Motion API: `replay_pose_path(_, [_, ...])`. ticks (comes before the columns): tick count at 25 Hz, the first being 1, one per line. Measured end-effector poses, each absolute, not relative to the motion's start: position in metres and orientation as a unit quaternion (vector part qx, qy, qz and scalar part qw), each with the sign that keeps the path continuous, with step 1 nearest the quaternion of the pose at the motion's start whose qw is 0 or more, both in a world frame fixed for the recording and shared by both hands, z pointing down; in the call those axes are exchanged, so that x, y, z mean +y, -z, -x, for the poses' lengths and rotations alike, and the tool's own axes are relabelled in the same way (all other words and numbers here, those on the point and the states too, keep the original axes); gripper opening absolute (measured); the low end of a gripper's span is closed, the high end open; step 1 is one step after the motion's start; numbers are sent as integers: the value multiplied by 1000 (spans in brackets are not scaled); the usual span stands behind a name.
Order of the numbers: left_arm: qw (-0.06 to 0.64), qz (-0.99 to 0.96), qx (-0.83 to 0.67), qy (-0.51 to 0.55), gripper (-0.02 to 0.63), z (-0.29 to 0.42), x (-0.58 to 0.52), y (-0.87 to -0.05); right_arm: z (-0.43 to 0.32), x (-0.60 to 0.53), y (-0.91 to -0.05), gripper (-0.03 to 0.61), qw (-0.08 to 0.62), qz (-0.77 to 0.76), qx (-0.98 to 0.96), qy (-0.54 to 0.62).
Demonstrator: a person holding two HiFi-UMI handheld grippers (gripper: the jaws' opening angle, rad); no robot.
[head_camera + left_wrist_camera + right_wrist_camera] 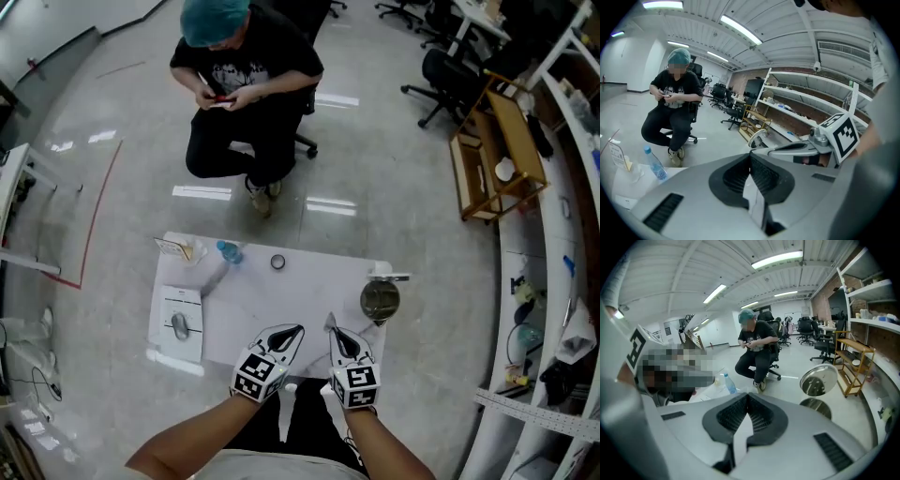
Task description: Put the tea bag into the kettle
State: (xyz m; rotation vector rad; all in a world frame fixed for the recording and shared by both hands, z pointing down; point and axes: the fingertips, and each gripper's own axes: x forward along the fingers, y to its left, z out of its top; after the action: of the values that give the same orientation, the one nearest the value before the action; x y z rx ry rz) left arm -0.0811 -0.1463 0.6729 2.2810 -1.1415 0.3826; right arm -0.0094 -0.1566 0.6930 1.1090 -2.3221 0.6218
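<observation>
The steel kettle stands at the table's right edge with its lid flipped up; the right gripper view shows the raised lid over the open mouth. A small tea bag packet lies at the far left corner, also visible as a packet in the left gripper view. My left gripper and right gripper hover side by side above the table's near edge. Both are shut and hold nothing: the left gripper and the right gripper each show their tips meeting.
A water bottle and a small ring-shaped thing sit along the white table's far side. A sheet with a grey mouse-like object lies at the near left. A person sits on a chair beyond the table.
</observation>
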Motion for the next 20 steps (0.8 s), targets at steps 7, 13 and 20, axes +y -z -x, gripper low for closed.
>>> replay_pose_path(7, [283,-857,-416,-114,9,48,-115,-594,1,-136,-594,9,189,-406,-867,-218])
replay_pose_path(13, [253,-874,-410,-58,9,28,-100,-506,-17,-112,-511,9,140,-410,-884,-174])
replay_pose_path(20, [166,-896,-410,-40,9,14,-101,-447,-44,-103,-449,9,89,-427,-892,-120])
